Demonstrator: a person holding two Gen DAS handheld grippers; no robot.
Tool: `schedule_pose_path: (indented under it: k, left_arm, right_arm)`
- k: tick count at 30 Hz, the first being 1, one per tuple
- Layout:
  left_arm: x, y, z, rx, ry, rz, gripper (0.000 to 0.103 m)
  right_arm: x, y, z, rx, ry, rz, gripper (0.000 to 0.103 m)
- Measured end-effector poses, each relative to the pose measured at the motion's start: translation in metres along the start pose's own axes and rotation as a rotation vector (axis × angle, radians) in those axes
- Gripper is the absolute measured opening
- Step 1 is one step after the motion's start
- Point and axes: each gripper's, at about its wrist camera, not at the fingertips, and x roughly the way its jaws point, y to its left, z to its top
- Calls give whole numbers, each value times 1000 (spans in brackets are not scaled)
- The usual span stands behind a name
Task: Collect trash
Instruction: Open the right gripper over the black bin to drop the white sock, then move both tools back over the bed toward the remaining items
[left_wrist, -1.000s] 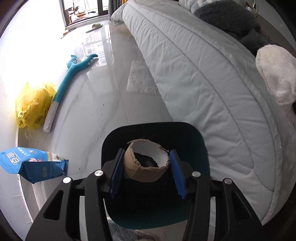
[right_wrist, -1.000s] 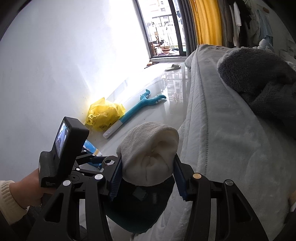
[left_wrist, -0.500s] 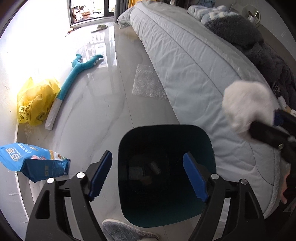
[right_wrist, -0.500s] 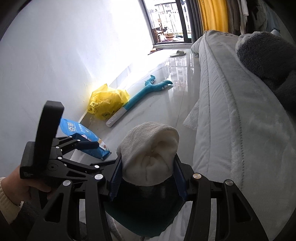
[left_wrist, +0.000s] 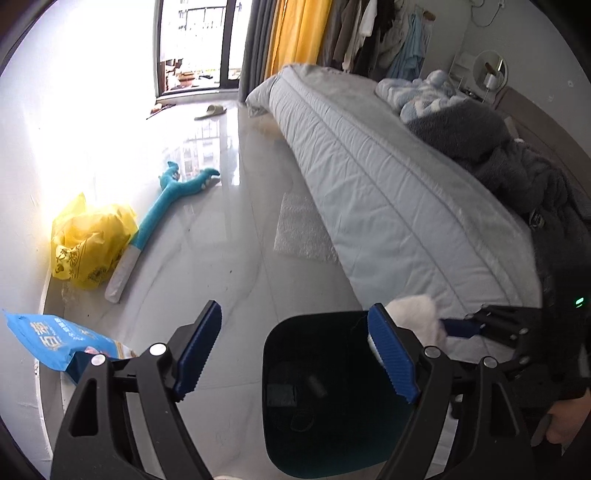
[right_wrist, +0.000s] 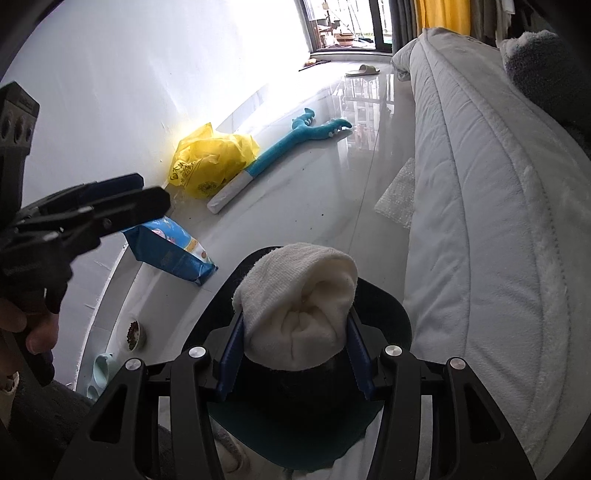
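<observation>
My left gripper (left_wrist: 295, 350) is open and empty, at the left rim of the dark teal trash bin (left_wrist: 332, 398); it also shows at the left of the right wrist view (right_wrist: 122, 206). Dark bits of trash lie in the bin's bottom. My right gripper (right_wrist: 295, 354) is shut on a white rolled sock (right_wrist: 299, 306) and holds it right above the bin (right_wrist: 388, 310). In the left wrist view the sock (left_wrist: 417, 321) and right gripper sit at the bin's right rim.
A bed (left_wrist: 369, 177) with grey quilt and blankets runs along the right. On the floor lie a bubble wrap sheet (left_wrist: 303, 229), a teal plush toy (left_wrist: 162, 210), a yellow plastic bag (left_wrist: 88, 247), a blue pouch (left_wrist: 59, 347) and a slipper (left_wrist: 212, 110). Pet bowls (right_wrist: 133, 334) stand by the wall.
My left gripper opened and let the cardboard roll drop into the bin, then lifted and shifted left. My right gripper brought the sock from beside the bed to over the bin.
</observation>
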Motion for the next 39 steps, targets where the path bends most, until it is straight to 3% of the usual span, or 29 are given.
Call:
schedule_pose_path:
  k: [7,16,21,39]
  left_arm:
    - [-14,-1,4,9,-73,-35,84]
    - [-33,2,11,9,-170,-18,84]
    - [-42,-3,15,24,-217,-4,84]
    - [-73,-39,33,53,-359,-34,85]
  right_arm:
    - [19,7,-4,-13,57,-7,51]
    - [33,12,-9,-37,112,-21,52]
    - [35,15,-12,-46,131,-20,58]
    - [-7,16,-12,-70,66,3,72]
